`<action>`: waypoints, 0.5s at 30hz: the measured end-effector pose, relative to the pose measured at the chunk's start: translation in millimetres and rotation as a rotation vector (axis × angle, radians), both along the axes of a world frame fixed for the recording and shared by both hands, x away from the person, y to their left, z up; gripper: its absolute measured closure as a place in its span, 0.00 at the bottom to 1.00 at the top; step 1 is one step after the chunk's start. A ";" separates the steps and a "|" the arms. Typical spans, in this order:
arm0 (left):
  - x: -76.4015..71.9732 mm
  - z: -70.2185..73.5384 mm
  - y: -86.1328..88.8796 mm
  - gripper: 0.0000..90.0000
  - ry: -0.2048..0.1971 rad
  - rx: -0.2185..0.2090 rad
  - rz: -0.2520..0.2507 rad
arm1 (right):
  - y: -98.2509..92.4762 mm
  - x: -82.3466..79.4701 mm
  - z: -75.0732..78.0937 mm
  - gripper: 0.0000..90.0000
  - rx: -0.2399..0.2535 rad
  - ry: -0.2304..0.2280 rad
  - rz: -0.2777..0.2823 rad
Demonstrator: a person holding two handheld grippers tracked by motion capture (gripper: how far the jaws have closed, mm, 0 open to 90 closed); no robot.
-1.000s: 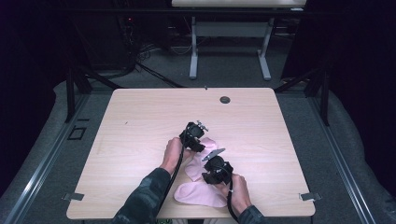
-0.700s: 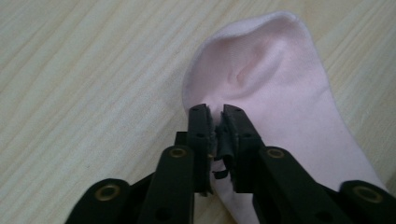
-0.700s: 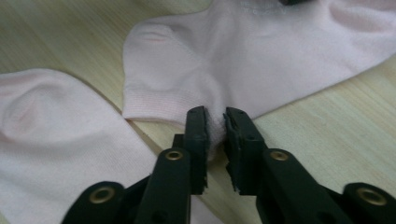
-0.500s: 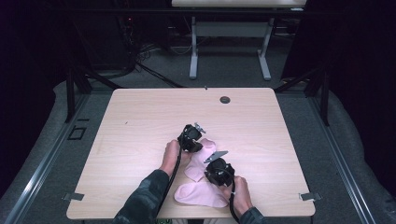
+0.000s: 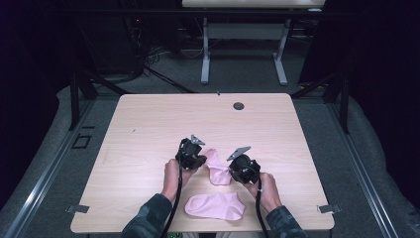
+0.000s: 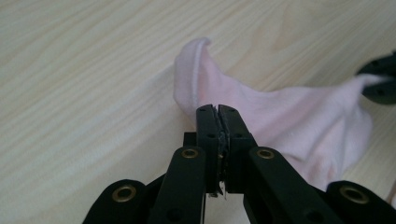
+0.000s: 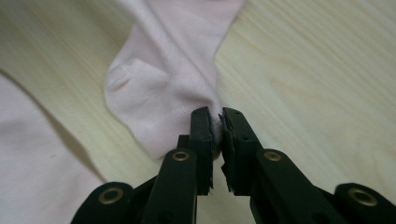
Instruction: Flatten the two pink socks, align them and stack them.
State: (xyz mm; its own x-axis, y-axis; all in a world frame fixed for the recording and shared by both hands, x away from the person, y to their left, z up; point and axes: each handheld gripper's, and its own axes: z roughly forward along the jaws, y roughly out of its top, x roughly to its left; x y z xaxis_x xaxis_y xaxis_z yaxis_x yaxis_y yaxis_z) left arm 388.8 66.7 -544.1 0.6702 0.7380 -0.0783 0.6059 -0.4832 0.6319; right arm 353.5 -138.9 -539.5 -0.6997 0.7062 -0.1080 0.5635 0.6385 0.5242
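You're pinching one pink sock (image 5: 218,168) at opposite edges, your left gripper (image 6: 218,109) and right gripper (image 7: 215,116) both having just been closing, jaws now pressed onto its fabric, it's stretching between them over the table (image 5: 148,129), the other sock (image 5: 215,206) lying flat nearer you.

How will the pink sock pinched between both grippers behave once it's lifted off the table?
The pink sock probably sags: it already drapes limply between the left gripper and right gripper. It looks thin and light, unlikely to slip, since both jaw pairs pinch fabric.
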 end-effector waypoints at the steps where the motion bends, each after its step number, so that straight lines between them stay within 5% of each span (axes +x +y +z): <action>1: -3.5 -1.9 0.6 0.97 0.002 0.001 0.005 | 0.4 3.9 -2.0 0.90 -0.003 0.012 0.000; 4: -10.9 -8.3 3.9 0.96 0.025 0.004 0.016 | 0.7 12.7 -10.3 0.80 0.003 0.042 -0.006; 8: -20.0 -12.2 9.6 0.76 0.055 -0.015 0.035 | -3.6 12.1 -13.0 0.68 0.025 0.057 -0.041; 12: -28.7 0.4 18.4 0.54 0.006 -0.018 0.065 | -15.6 0.4 -0.1 0.63 0.100 0.023 -0.098; 15: -20.3 12.2 27.1 0.49 -0.046 0.007 0.093 | -16.5 -10.3 6.5 0.63 0.128 0.039 -0.130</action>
State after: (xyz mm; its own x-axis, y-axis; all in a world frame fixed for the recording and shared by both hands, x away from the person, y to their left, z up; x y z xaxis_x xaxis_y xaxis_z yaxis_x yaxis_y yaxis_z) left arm 368.5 93.7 -531.8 0.6018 0.7974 -0.0441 0.6187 -0.4306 0.6570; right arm 343.2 -155.3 -533.0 -0.6034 0.7973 0.0142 0.6584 0.4881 0.5729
